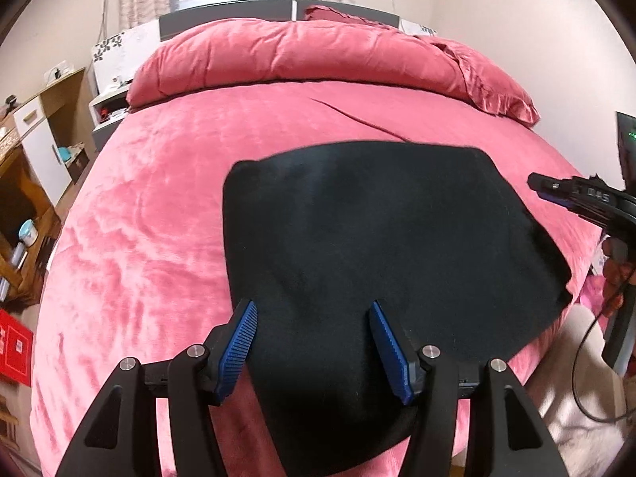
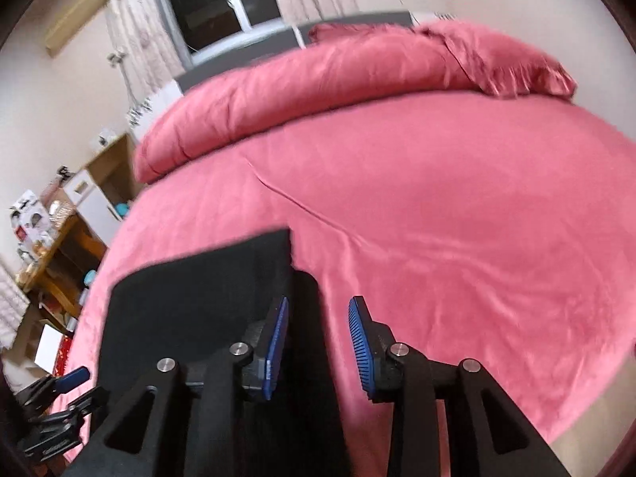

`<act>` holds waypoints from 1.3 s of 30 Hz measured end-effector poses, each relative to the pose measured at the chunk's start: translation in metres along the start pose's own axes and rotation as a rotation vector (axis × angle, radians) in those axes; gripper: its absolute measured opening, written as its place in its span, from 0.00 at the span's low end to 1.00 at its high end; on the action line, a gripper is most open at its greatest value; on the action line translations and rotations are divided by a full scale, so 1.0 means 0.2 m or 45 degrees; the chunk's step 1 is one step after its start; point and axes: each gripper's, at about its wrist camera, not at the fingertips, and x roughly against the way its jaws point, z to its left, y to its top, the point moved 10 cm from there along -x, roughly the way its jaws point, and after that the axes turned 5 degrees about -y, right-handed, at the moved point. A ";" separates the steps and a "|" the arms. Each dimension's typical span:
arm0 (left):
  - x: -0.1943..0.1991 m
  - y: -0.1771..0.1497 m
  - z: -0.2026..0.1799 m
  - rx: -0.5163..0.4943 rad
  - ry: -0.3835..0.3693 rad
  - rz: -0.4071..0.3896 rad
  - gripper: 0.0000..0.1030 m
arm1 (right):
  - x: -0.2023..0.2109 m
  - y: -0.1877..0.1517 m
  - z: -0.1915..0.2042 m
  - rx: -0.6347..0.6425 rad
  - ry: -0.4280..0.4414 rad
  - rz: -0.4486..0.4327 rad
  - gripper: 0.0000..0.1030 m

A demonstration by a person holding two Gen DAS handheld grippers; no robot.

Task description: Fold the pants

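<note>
The black pants (image 1: 377, 238) lie folded in a flat slab on the pink bed (image 1: 159, 198), near its front edge. My left gripper (image 1: 314, 310) is open and empty, hovering over the pants' near left part. In the right wrist view the pants (image 2: 198, 298) lie at lower left, with their right edge under my right gripper (image 2: 318, 306), which is open and empty. The right gripper also shows at the right edge of the left wrist view (image 1: 556, 190). The left gripper shows at the lower left of the right wrist view (image 2: 71, 381).
A rolled pink duvet (image 1: 318, 55) lies across the head of the bed, by the grey headboard (image 1: 222, 20). Wooden shelves and a desk (image 1: 35, 151) stand on the left. A red box (image 1: 12, 346) sits on the floor at left. A cable (image 1: 584, 357) hangs at right.
</note>
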 end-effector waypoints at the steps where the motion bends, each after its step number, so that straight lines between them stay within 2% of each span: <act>1: 0.00 0.01 0.01 0.006 0.001 -0.005 0.58 | 0.02 0.01 0.03 0.013 0.028 -0.006 0.32; 5: -0.02 0.06 0.03 0.005 0.006 -0.011 0.58 | 0.02 0.01 0.23 0.150 0.103 -0.003 0.32; 10: -0.06 0.14 0.03 -0.038 0.011 -0.011 0.58 | -0.07 -0.04 0.45 0.456 0.081 0.032 0.32; 13: -0.10 0.19 0.01 -0.042 0.006 0.005 0.58 | -0.14 -0.08 0.50 0.525 0.087 0.081 0.32; 18: -0.19 0.28 -0.02 -0.104 0.022 0.024 0.58 | -0.25 -0.07 0.45 0.510 0.052 0.123 0.32; 22: -0.32 0.32 0.01 -0.135 0.067 0.052 0.58 | -0.27 -0.06 0.39 0.478 0.003 0.093 0.32; 28: -0.45 0.34 0.06 -0.106 0.044 0.067 0.63 | -0.37 -0.09 0.37 0.525 -0.032 0.101 0.31; 34: -0.56 0.36 0.09 -0.110 0.025 0.118 0.67 | -0.50 -0.04 0.32 0.387 0.065 0.131 0.31; 39: -0.52 0.33 0.08 -0.142 0.032 0.058 0.67 | -0.47 -0.05 0.33 0.385 0.084 0.088 0.31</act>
